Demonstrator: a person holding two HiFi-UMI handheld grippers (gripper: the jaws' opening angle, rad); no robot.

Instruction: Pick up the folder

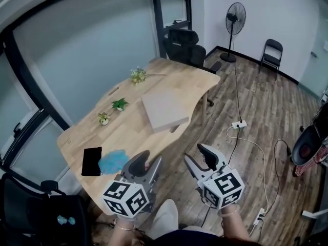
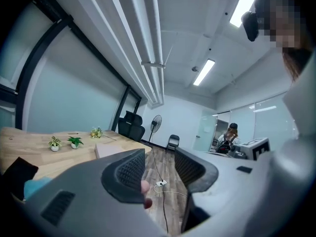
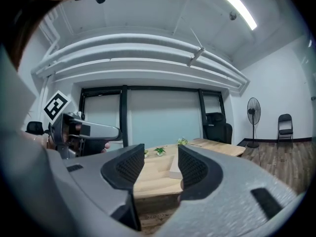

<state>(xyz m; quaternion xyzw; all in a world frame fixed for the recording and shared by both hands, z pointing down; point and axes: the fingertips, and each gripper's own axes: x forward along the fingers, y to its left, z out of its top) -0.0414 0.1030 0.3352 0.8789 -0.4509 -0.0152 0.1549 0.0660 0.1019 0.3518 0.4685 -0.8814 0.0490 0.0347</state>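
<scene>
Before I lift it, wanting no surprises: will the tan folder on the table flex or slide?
The folder looks broad, flat and thin, so probably light, and it may sag if pinched at one edge. Resting on the smooth wooden table, it could slide when nudged.

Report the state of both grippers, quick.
Left gripper: open, holding nothing.
Right gripper: open, holding nothing.

Left gripper (image 1: 151, 159) jaws apart; right gripper (image 1: 195, 154) likewise
</scene>
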